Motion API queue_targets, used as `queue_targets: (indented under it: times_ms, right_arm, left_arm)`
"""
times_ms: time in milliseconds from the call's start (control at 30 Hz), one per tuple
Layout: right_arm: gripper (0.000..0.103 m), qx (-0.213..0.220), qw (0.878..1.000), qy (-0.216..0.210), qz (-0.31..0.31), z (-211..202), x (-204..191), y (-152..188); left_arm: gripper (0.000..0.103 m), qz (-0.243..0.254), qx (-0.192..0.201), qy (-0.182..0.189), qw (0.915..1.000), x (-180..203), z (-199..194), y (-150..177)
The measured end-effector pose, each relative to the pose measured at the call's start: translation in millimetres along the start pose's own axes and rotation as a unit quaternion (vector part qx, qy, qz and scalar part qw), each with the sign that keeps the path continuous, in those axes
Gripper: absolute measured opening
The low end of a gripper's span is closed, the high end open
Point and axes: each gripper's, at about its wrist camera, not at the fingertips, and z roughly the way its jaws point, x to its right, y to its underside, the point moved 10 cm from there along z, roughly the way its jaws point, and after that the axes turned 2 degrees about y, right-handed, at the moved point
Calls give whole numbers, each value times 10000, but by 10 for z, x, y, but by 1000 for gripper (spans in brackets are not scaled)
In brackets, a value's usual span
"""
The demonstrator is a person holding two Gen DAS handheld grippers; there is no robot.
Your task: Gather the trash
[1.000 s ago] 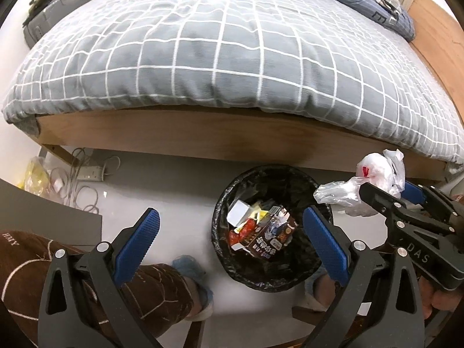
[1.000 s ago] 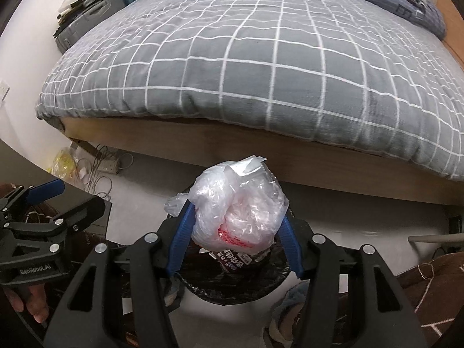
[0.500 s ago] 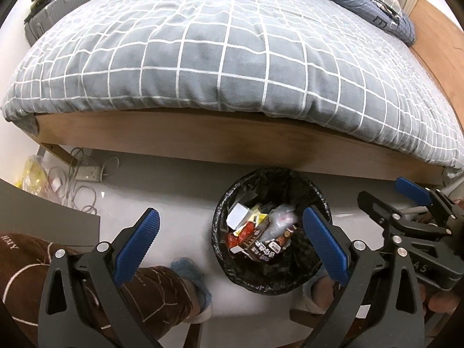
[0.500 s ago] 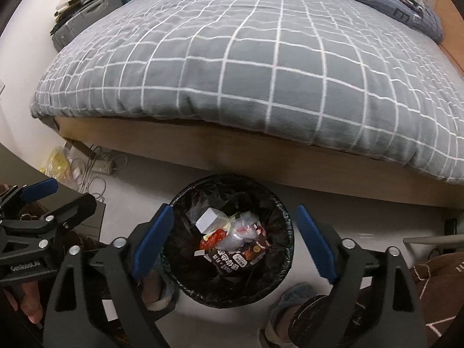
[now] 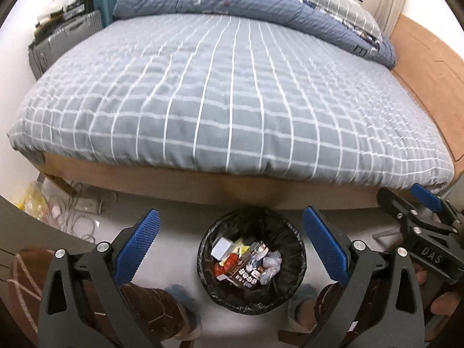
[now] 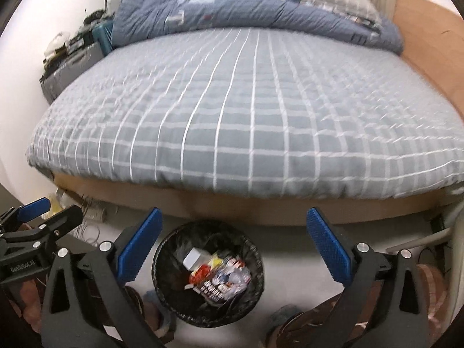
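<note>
A black-lined trash bin stands on the floor in front of the bed, holding wrappers, a white box and a crumpled clear plastic bag. My left gripper hangs above the bin, open, nothing between its blue pads. In the right wrist view the bin lies below my right gripper; its jaws are opening wide and hold nothing, and the plastic bag rests among the trash. Each gripper shows at the edge of the other's view: the right gripper, the left gripper.
The bed with a grey checked duvet and wooden frame fills the view beyond the bin. Cables and a power strip lie at the left under the bed corner. Suitcases stand far left. The person's slippered feet flank the bin.
My right gripper opened and the clear plastic bag dropped into the bin. Both grippers then rose and tipped up, so the bin looks smaller and more of the bed shows.
</note>
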Motion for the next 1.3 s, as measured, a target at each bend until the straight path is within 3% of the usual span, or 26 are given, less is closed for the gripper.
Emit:
queue_targets:
  times_ms: [300, 467, 1300]
  right_arm:
    - [95, 436, 9988, 212, -51, -565, 154, -100]
    - [95, 490, 9985, 222, -85, -727, 140, -75]
    - [95, 460, 9986, 250, -21, -783, 151, -24]
  left_arm:
    - [97, 340, 520, -300, 9976, 127, -581, -178]
    - [97, 304, 564, -349, 9973, 140, -720, -172]
    - [97, 294, 493, -313, 9979, 157, -724, -76]
